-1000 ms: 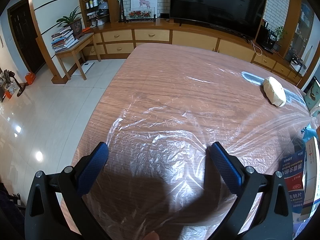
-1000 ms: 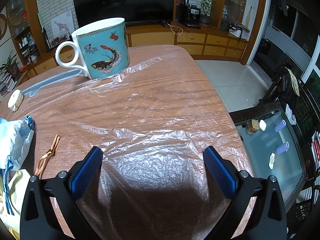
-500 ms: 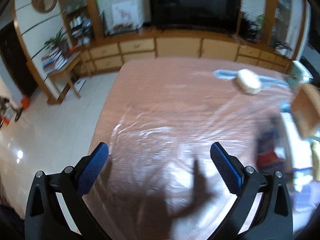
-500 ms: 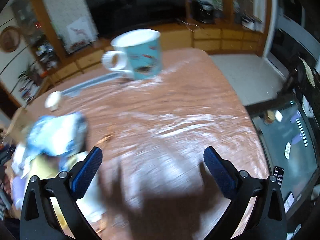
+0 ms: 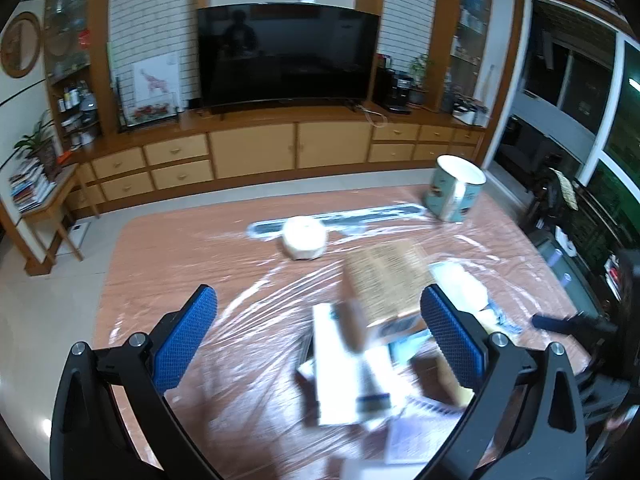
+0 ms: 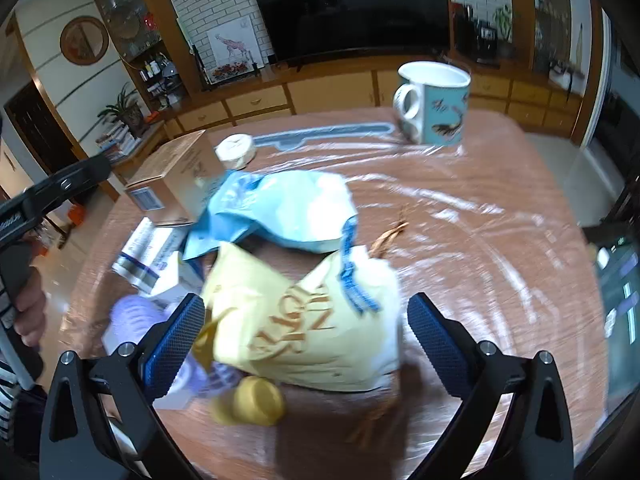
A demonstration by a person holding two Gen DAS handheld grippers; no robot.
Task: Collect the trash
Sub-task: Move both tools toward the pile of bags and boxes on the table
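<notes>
Gold lettering runs across the yellow bag (image 6: 304, 320), seen upside down and blurred; single letters such as "N" and "O" show, but no whole word can be made out. Print on the cardboard box (image 6: 176, 176) and the white cartons (image 6: 144, 252) is too blurred to read.

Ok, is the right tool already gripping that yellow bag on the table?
No, the right tool is open, its blue pads spread on either side of the yellow bag without clamping it.

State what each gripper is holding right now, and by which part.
Nothing is held. The left gripper and right gripper are both open, above the trash pile; the yellow bag lies between the right fingers, ungripped.
</notes>
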